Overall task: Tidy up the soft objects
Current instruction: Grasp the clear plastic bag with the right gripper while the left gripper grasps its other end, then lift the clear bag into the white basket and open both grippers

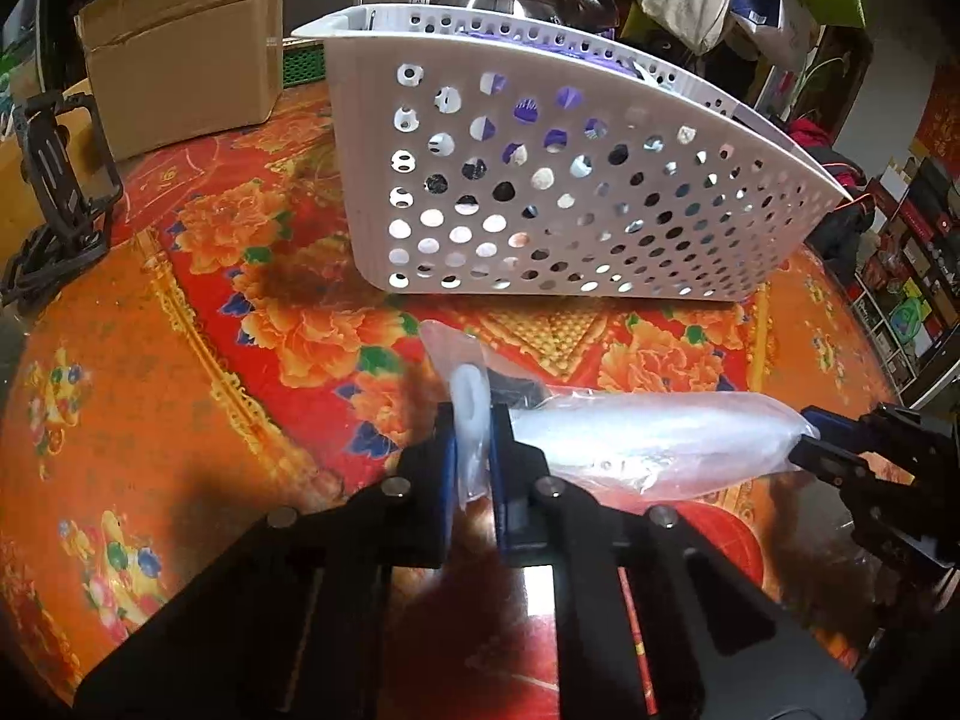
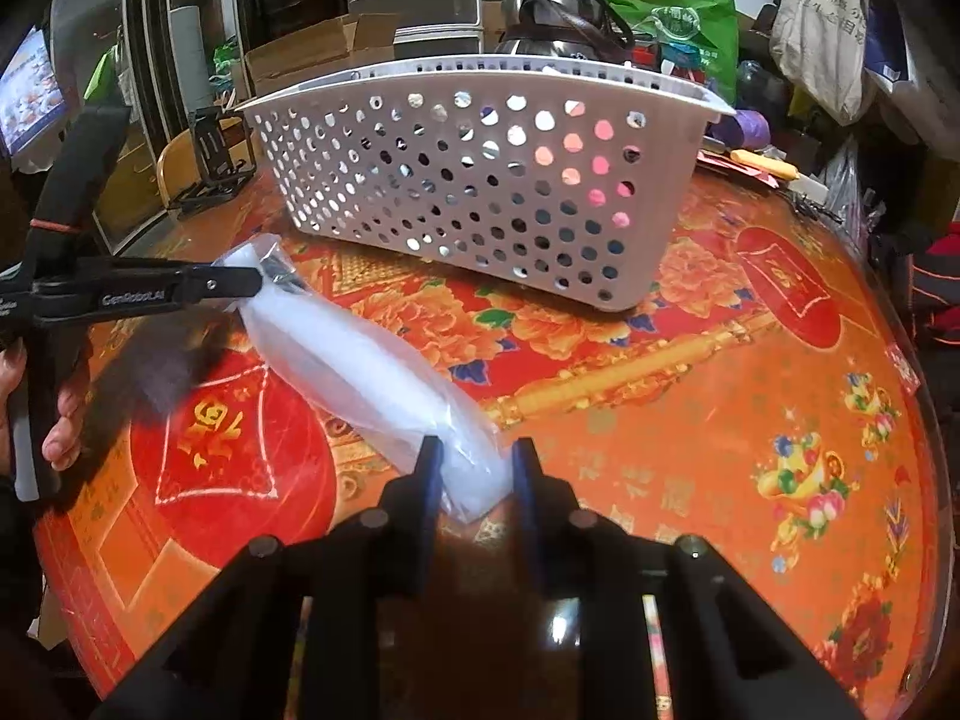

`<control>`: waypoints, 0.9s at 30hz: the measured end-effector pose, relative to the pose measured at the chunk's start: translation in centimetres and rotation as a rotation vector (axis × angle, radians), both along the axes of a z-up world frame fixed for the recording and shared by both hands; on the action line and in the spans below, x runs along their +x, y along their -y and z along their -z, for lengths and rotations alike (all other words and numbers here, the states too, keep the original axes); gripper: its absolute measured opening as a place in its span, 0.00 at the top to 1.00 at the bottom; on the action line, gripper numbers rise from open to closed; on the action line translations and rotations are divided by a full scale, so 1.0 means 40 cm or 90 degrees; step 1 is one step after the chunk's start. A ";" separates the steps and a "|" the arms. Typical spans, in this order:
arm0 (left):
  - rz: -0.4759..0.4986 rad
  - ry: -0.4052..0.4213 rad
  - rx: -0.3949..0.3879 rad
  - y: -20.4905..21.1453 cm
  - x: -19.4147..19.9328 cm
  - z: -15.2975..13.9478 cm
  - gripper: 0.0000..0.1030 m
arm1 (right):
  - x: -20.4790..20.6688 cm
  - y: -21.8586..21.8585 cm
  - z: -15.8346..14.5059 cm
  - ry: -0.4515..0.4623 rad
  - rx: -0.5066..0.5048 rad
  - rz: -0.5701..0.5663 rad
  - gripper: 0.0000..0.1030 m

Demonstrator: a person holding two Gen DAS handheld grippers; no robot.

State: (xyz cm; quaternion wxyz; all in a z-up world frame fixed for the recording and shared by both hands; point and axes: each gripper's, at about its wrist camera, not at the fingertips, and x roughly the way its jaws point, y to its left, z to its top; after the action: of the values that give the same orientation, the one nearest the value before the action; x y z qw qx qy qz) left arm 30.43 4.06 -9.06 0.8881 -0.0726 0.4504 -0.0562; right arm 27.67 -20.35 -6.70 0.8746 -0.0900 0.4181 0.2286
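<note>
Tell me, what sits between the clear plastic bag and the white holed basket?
Nothing: in both wrist views only bare red-and-orange floral tablecloth separates the clear plastic bag of white soft material from the white perforated plastic basket.

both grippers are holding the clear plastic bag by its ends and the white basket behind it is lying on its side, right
Not quite. The white basket stands upright on the table, open top up, as the right wrist view shows. The left gripper and right gripper do hold the clear plastic bag by its ends.
</note>
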 end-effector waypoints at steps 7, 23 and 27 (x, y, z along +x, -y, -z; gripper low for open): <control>0.005 0.016 -0.003 -0.004 -0.021 -0.014 0.93 | 0.001 0.004 -0.009 0.014 0.004 0.010 0.83; 0.009 0.083 -0.024 -0.006 -0.116 -0.143 0.94 | -0.034 0.016 -0.093 0.065 0.033 0.015 0.89; 0.011 0.116 -0.025 -0.008 -0.146 -0.213 0.94 | -0.051 0.015 -0.153 0.095 0.041 0.014 0.89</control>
State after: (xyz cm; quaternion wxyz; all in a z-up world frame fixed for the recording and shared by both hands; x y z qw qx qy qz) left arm 24.59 4.37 -0.53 0.9233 -0.0807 0.3672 -0.0789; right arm 25.64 -20.93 -0.57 0.9081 -0.0740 0.3451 0.2252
